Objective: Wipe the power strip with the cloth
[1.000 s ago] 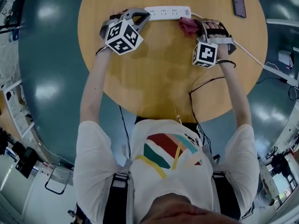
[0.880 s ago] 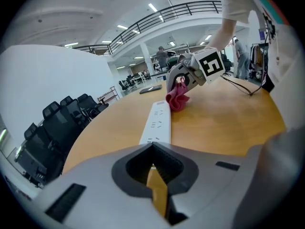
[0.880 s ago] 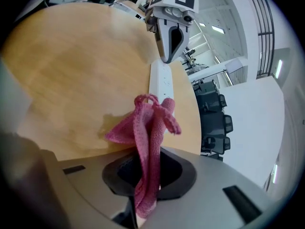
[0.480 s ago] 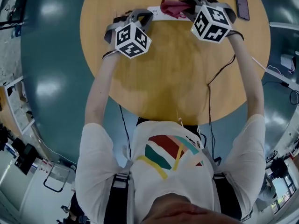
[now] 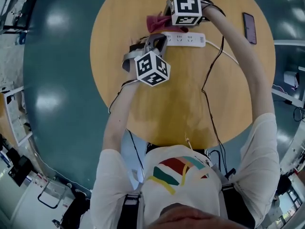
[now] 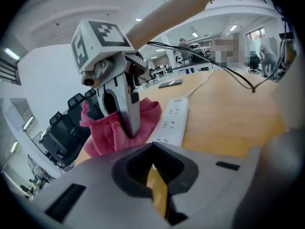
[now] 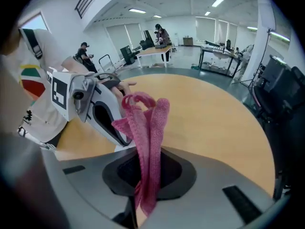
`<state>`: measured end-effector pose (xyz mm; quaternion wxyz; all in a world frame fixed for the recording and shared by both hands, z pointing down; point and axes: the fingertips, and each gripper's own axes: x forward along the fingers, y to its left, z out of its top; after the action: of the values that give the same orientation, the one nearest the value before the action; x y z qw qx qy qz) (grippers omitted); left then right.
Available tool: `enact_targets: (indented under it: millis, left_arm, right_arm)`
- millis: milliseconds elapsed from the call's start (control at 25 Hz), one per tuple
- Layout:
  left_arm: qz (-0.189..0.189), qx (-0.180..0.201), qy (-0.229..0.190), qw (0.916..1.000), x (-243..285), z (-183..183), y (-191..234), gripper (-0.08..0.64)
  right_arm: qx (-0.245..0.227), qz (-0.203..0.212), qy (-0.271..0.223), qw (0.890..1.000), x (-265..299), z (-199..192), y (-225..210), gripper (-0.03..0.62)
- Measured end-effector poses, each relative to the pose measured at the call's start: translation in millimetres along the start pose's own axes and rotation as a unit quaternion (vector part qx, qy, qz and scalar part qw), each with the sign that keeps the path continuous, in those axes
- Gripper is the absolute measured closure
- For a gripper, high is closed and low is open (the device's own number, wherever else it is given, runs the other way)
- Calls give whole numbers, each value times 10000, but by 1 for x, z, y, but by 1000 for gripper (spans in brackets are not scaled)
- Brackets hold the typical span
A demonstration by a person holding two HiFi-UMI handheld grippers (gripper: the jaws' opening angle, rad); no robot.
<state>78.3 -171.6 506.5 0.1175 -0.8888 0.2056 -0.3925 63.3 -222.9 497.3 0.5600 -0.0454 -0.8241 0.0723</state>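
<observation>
Power strip [image 5: 188,39] lies upper centre on the worktop [image 5: 190,99]. Our right gripper [image 5: 166,20] clenches the cloth [image 5: 153,22] above its left end, and our left gripper [image 5: 156,41] sits clamped empty there.

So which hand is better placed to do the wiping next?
The right. The right gripper is shut on the pink cloth, which is by one end of the power strip. The left gripper is shut with no cloth, next to that same end.

A round wooden table [image 5: 181,94] stands on glossy teal floor [image 5: 57,80] under ceiling strip lights [image 7: 217,2].
</observation>
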Motion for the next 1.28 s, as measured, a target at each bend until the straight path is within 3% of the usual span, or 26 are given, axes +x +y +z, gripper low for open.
enact_targets:
  millis: [320, 520, 760, 1040, 1280]
  left_arm:
    - [230, 200, 344, 9989, 0, -3, 4, 525]
    - [152, 61, 349, 9993, 2, -4, 4, 525]
    - [199, 56, 421, 9989, 3, -3, 5, 525]
    - [287, 177, 551, 9979, 4, -3, 5, 525]
    - [338, 227, 647, 9971, 4, -4, 4, 525]
  right_arm:
    - [64, 600, 163, 9980, 15, 10, 4, 553]
    - [4, 437, 433, 9981, 26, -6, 0, 553]
    - [-27, 406, 213, 9989, 24, -5, 3, 554]
    - [-280, 211, 365, 9987, 18, -28, 8, 553]
    - [255, 49, 394, 9989, 1, -85, 21, 553]
